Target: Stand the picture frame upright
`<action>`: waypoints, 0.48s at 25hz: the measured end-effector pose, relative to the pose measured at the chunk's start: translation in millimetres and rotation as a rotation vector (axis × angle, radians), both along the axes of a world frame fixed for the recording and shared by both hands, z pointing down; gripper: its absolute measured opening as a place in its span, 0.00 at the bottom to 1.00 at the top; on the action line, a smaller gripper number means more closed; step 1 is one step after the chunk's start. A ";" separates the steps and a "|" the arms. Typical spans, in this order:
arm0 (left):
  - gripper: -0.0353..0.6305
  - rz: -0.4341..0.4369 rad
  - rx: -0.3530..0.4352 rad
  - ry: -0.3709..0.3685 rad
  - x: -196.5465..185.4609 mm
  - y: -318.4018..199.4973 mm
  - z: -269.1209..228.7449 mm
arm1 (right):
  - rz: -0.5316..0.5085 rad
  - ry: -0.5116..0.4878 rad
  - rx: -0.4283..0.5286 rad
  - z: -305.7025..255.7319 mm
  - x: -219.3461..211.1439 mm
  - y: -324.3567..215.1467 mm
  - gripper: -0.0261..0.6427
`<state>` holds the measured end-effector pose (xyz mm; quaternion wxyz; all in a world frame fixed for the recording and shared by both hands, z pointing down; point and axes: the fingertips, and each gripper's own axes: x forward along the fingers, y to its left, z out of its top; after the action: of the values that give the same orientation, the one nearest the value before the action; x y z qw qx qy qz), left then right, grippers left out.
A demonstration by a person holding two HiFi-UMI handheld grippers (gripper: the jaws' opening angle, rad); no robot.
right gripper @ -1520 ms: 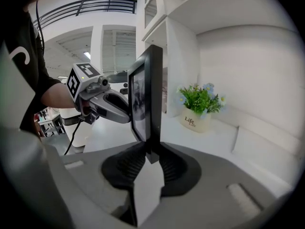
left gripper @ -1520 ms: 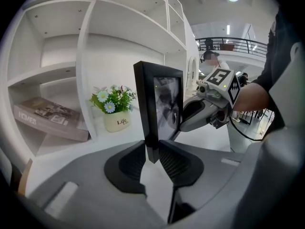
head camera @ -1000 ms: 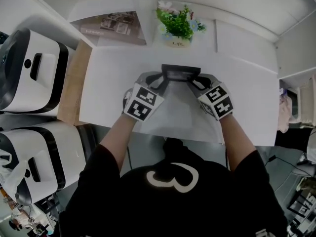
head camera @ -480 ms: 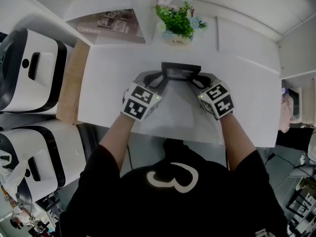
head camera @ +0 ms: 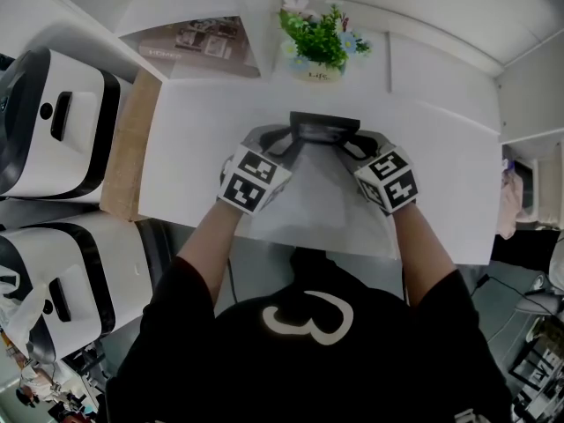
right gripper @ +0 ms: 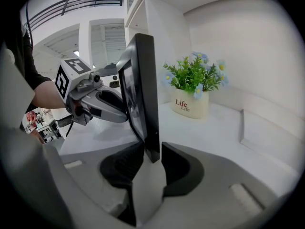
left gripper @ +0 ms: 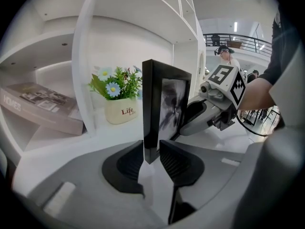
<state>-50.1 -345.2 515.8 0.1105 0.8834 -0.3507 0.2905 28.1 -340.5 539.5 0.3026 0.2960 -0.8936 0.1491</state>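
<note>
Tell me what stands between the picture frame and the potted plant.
Nothing: only bare white tabletop runs from the picture frame to the potted plant, as the head view shows and both gripper views confirm.

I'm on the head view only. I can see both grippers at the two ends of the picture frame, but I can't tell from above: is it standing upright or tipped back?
Observer: In both gripper views the picture frame stands about upright, with its picture side turned away from the flower pot.
Operator: Is the left gripper really holding it?
Observer: Yes. The left gripper has both pads pressed against the frame's lower edge.
Operator: And the right one?
Observer: The right gripper has just been opening its jaws. The frame's lower corner sits between them, with a sliver of gap at one pad.
</note>
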 end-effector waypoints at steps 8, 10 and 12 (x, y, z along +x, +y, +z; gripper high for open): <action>0.35 -0.042 -0.037 0.053 -5.8 5.0 -0.4 | 0.019 -0.011 0.021 -9.8 7.4 3.3 0.27; 0.37 -0.063 -0.049 0.105 -9.0 10.1 -7.3 | 0.045 -0.036 0.023 -17.2 14.0 4.5 0.27; 0.37 -0.103 -0.072 0.174 -15.8 17.3 -13.2 | 0.095 -0.092 0.014 -28.2 24.5 7.0 0.27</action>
<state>-65.9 -327.9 502.6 0.1871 0.8816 -0.3741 0.2189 52.6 -333.5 511.3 0.2516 0.3328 -0.8927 0.1703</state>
